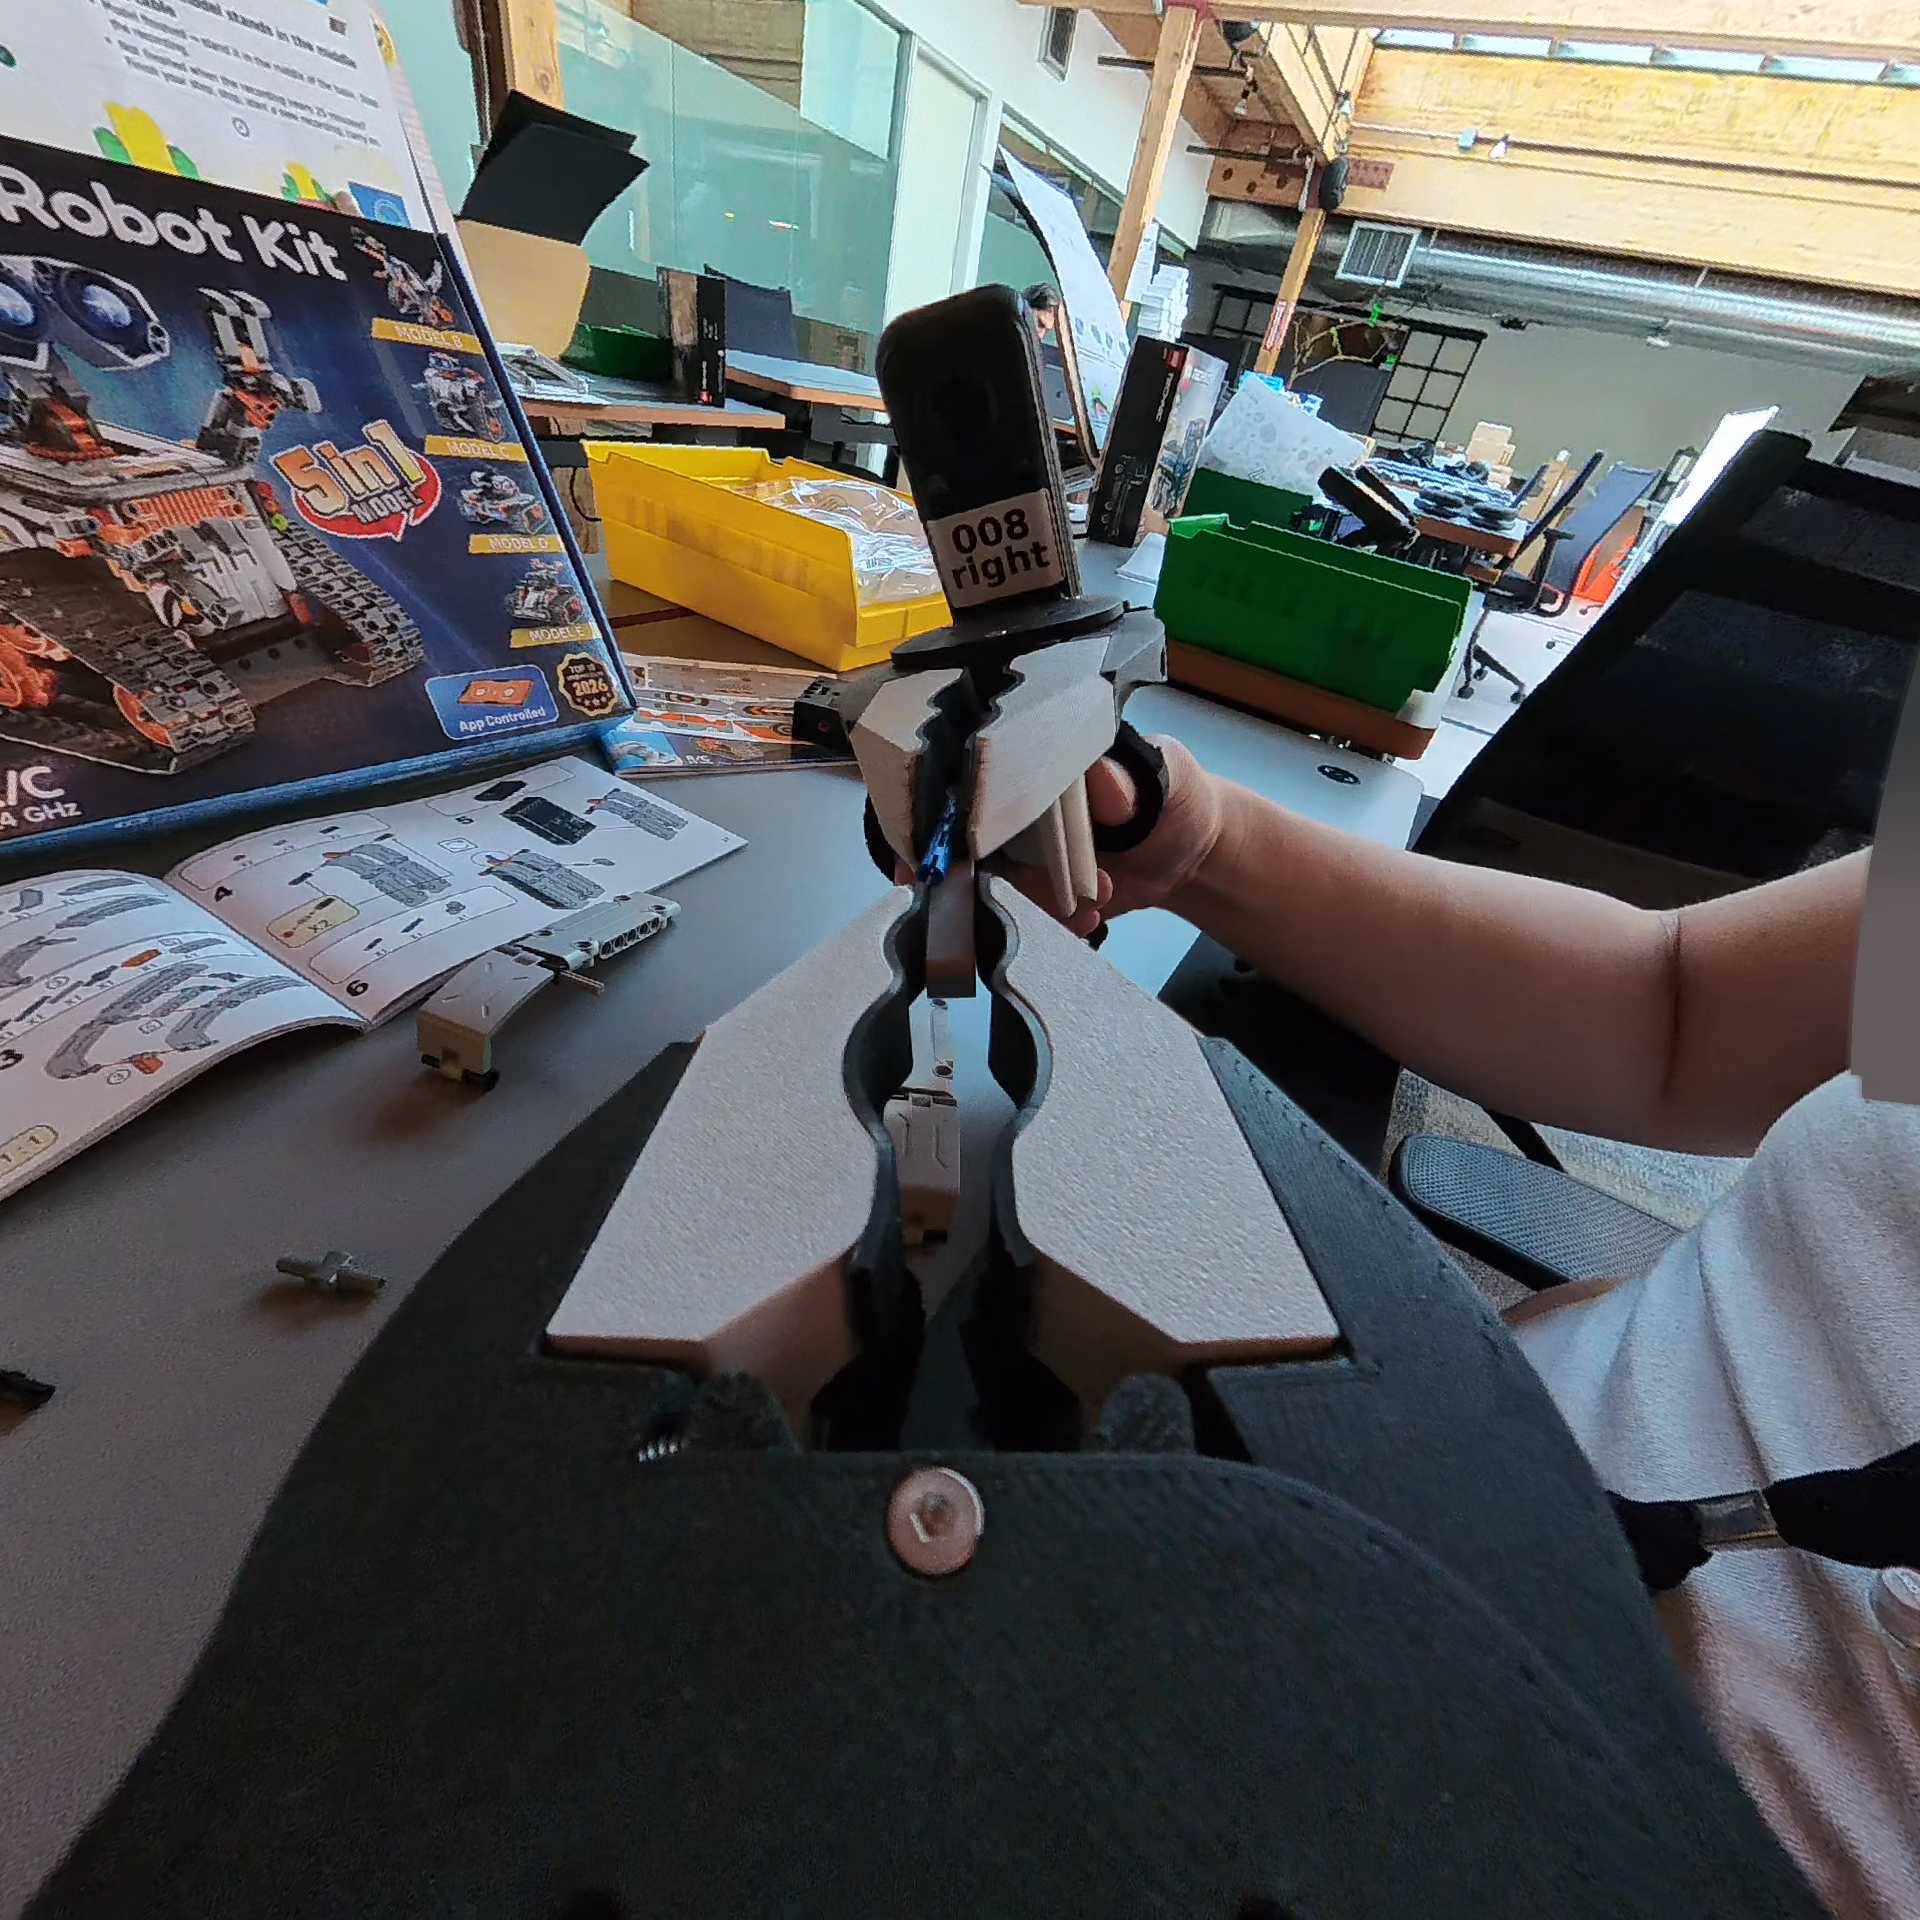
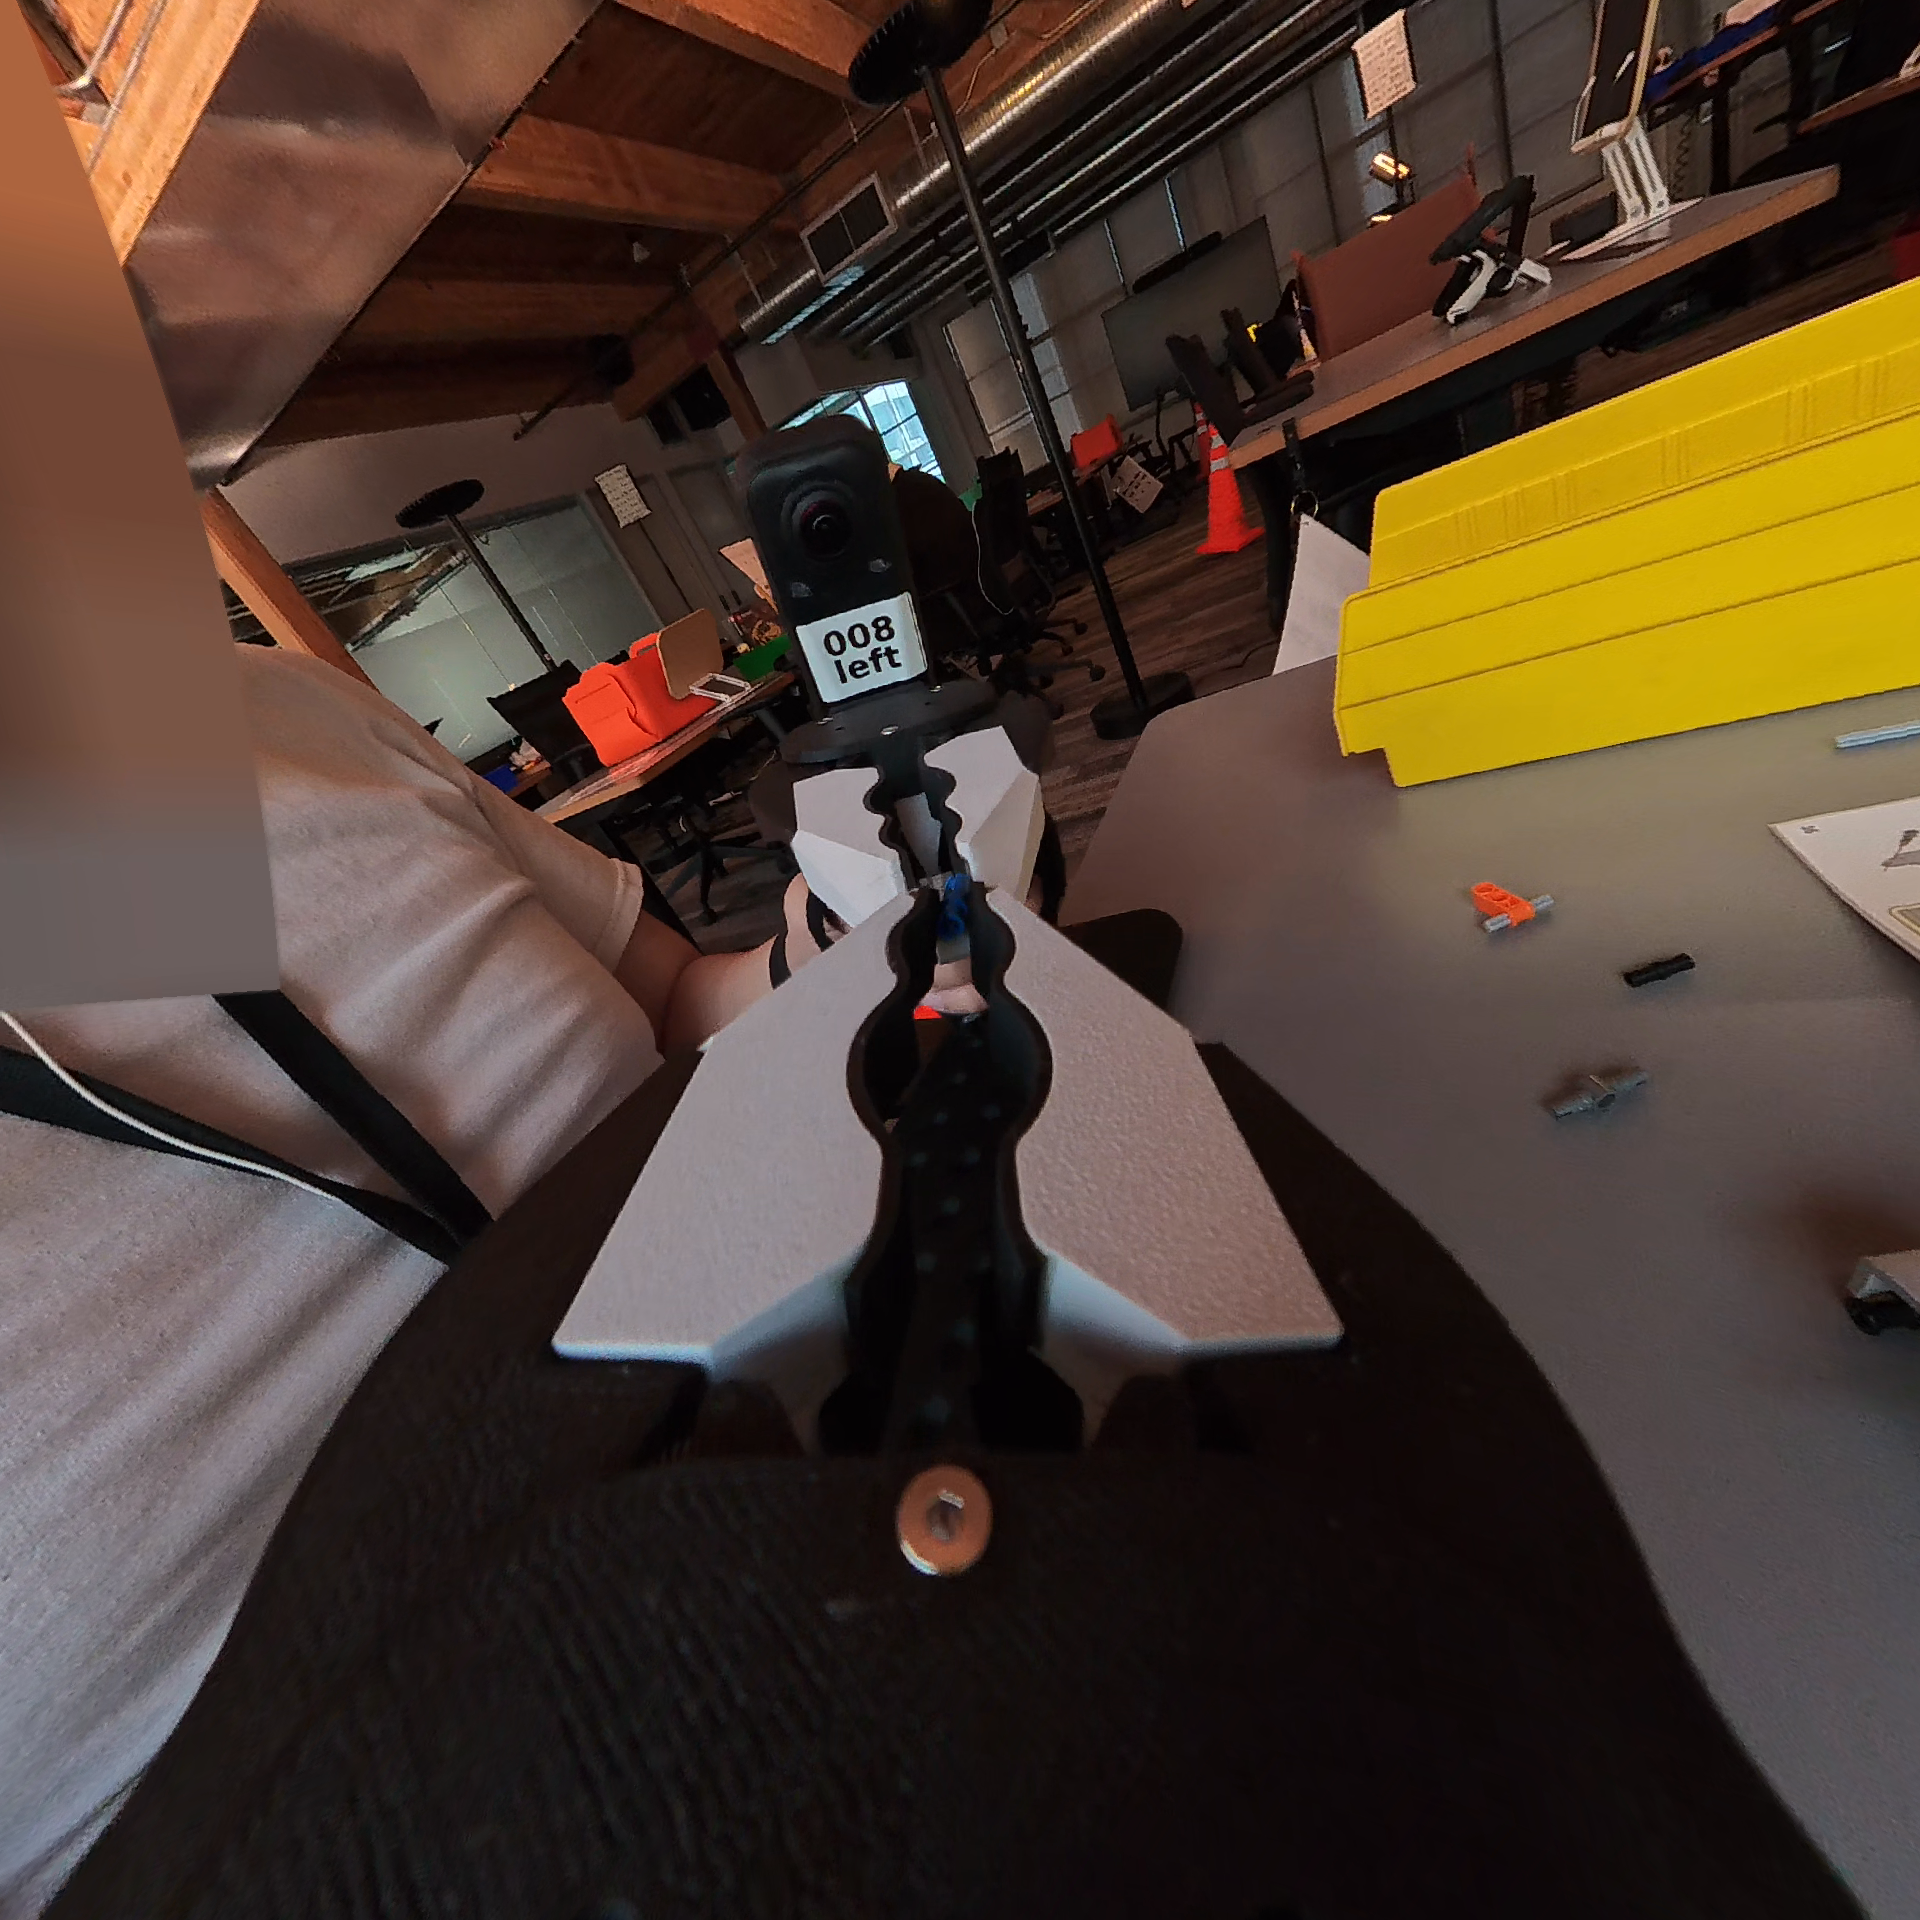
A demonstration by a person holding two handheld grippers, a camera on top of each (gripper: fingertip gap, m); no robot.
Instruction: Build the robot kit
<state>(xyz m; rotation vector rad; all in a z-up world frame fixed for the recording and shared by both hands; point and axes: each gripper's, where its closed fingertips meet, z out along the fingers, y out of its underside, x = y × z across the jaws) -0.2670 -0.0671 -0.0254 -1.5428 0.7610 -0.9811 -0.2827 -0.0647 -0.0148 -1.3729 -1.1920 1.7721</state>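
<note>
In the left wrist view my left gripper point(image 1: 948, 914) is shut on a light grey building piece point(image 1: 920, 1143) that runs back between its fingers. My right gripper point(image 1: 940, 821) faces it tip to tip, held by a hand point(image 1: 1132, 831). It is shut on a black holed beam point(image 2: 951, 1195) with a small blue pin point(image 1: 938, 844) at its tip. In the right wrist view the right gripper point(image 2: 951, 925) holds the blue pin point(image 2: 954, 916) against the grey piece in the left gripper point(image 2: 928, 862). Both grippers are held above the grey table point(image 1: 260, 1143).
A blue robot kit box point(image 1: 260, 499) stands at the left, with an open instruction booklet point(image 1: 260, 935) in front. Grey assembled parts point(image 1: 499, 997) and a small axle piece point(image 1: 330, 1273) lie on the table. Yellow bin point(image 1: 748, 540), green bin point(image 1: 1309, 613), black chair point(image 1: 1662, 727). Loose orange, black and grey pieces point(image 2: 1512, 906) lie at the right. The grippers are tip to tip, or close to it.
</note>
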